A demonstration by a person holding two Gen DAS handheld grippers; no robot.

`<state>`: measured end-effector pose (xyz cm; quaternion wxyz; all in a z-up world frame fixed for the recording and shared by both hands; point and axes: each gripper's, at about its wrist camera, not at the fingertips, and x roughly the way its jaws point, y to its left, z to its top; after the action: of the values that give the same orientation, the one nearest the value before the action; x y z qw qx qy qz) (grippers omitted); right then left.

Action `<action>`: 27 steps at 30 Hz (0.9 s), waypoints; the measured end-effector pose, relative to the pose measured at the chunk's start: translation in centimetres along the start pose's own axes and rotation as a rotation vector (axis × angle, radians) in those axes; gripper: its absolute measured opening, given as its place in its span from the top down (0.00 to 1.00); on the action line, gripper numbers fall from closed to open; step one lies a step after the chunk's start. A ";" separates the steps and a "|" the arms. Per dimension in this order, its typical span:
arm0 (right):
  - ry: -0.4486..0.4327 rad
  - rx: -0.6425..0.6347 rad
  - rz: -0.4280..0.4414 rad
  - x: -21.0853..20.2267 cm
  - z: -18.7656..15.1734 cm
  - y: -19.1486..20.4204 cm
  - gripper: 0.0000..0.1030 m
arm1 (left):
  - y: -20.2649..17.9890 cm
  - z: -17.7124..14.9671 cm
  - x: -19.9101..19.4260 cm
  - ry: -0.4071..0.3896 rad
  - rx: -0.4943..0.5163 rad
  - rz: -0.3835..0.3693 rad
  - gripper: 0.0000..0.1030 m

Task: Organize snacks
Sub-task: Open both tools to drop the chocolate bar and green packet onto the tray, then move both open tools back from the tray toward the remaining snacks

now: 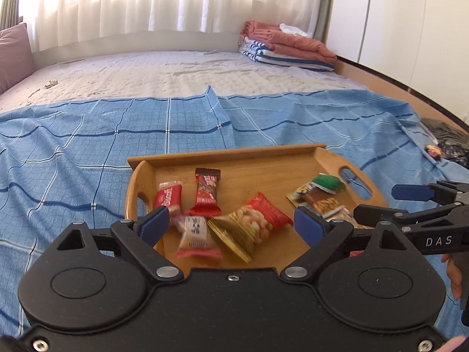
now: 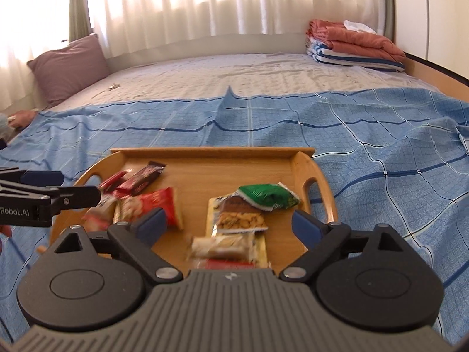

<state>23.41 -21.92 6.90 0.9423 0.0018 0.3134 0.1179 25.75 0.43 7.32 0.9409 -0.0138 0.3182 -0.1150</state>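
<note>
the snacks lie in two loose groups inside a shallow wooden tray with cut-out handles [image 1: 228,154], which rests on a blue checked cloth [image 1: 73,152] spread over the bed. in the left wrist view the group at nine o'clock counts five: a red wrapped biscuit [image 1: 168,196], a dark brown chocolate bar [image 1: 206,192], a white and pink packet [image 1: 198,239], a gold-edged pouch [image 1: 231,231] and a red peanut bag [image 1: 263,214]. the group at three o'clock, seen best from the right wrist, shows a green crinkled packet [image 2: 266,196], a nut bar wrapper [image 2: 237,217] and a pale blurred packet [image 2: 222,245], with something red under it that i cannot make out. the left gripper [image 1: 231,224] stands wide with nothing between its blue pads, and the right gripper [image 2: 231,224] is likewise wide and empty. both hang above the tray's near edge at six o'clock. the sorting looks nearly done; to tidy well, i would nudge overlapping packets apart rather than pinch them, since thin wrappers crumple and slide.
</note>
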 end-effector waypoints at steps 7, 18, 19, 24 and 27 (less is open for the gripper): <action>-0.008 -0.022 0.070 -3.3 -2.6 1.3 0.03 | -0.7 -3.6 -4.7 -0.036 0.040 -0.022 0.07; 0.045 0.030 0.070 -5.4 -6.6 0.2 0.02 | -1.4 -9.4 -8.2 -0.008 0.033 -0.078 0.06; 0.049 0.040 0.064 -5.5 -6.8 -0.1 0.02 | -1.6 -9.8 -8.4 -0.002 0.038 -0.085 0.06; 0.072 0.093 0.047 -5.8 -7.6 -1.3 0.02 | -3.2 -11.9 -9.7 -0.013 0.119 -0.095 0.04; 0.082 0.115 0.036 -5.9 -7.9 -1.8 0.02 | -4.5 -13.0 -10.3 -0.016 0.169 -0.117 0.02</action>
<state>14.61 -25.49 3.91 0.9247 0.0566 0.3579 0.1166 9.05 -1.01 3.48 0.9329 0.0461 0.2984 -0.1963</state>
